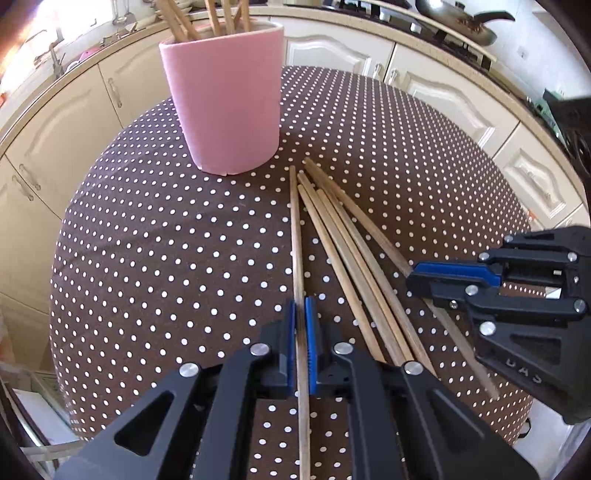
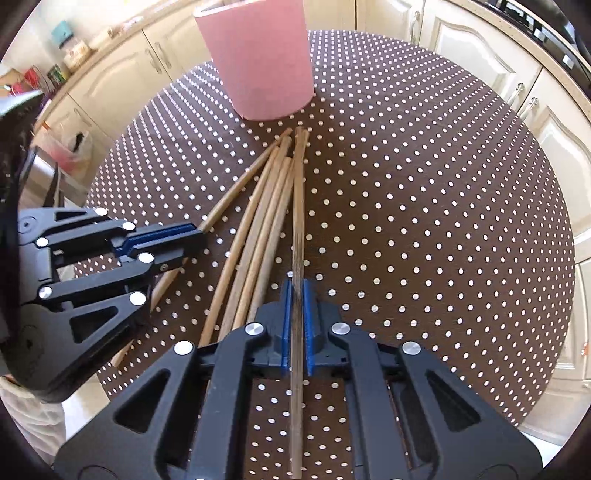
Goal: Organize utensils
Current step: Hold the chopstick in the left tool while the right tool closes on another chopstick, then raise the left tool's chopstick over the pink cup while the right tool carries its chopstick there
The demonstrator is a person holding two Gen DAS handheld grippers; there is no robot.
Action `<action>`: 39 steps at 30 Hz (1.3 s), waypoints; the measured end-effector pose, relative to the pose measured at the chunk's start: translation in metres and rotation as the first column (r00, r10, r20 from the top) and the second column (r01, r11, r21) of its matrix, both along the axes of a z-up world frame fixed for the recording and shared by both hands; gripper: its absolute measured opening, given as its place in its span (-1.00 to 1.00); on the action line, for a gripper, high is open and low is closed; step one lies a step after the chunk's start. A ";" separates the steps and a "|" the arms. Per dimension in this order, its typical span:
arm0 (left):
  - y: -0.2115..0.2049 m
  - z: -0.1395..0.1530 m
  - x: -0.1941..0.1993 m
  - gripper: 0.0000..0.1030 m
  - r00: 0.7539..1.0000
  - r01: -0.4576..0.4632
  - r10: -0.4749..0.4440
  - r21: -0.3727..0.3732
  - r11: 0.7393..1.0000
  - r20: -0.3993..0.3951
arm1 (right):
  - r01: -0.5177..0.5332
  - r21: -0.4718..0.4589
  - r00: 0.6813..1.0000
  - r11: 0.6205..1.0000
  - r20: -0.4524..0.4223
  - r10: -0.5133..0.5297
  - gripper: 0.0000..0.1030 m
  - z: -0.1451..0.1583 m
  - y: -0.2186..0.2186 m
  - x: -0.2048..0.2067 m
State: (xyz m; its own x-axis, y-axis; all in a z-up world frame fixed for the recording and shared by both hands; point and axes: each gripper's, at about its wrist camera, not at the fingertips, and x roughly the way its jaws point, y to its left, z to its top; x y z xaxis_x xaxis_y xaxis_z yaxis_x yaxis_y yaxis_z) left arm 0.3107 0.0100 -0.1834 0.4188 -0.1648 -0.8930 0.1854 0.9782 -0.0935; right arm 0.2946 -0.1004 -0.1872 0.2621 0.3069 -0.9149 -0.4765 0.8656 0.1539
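Table: round top under a brown cloth with white polka dots (image 1: 155, 236); cream kitchen cabinets (image 1: 66, 122) curve round its far side.
Holder: pink cup (image 1: 225, 99) upright at the far middle of the table, several wooden chopsticks (image 1: 218, 16) standing in it; only its lower wall shows in the right wrist view (image 2: 258, 55).
Loose utensils: bundle of wooden chopsticks (image 1: 347, 243) lying flat on the cloth just near of the cup, far tips bunched close together, near ends fanned apart; same bundle in the right wrist view (image 2: 258, 221).
Left gripper: (image 1: 300, 332) pointing steeply down at the near left of the bundle, blue pads clenched on the leftmost chopstick (image 1: 295, 229), which runs straight between the fingers toward the cup.
Right gripper: (image 2: 296, 317) pointing steeply down at the near right of the bundle, blue pads clamped on the rightmost chopstick (image 2: 298, 206); from the left wrist view its fingers (image 1: 450, 271) sit pressed together across that stick.
Spacing: both grippers sit near each other, apart, the remaining sticks between them.
Stove: frying pan (image 1: 458, 18) on the far right counter.
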 end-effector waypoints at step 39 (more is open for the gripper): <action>0.046 0.120 -0.047 -0.89 0.809 -0.035 0.181 -0.261 0.965 0.560 | -0.040 0.400 0.901 0.916 0.410 -0.139 -0.87 0.115 -0.021 -0.038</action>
State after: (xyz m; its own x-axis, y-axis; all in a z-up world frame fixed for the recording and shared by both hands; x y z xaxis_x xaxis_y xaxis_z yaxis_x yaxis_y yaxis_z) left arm 0.2638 0.0561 -0.0638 0.8690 -0.2539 -0.4248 0.1702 0.9593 -0.2251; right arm 0.2561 -0.1214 -0.0718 0.6184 0.5896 -0.5196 -0.5308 0.8009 0.2771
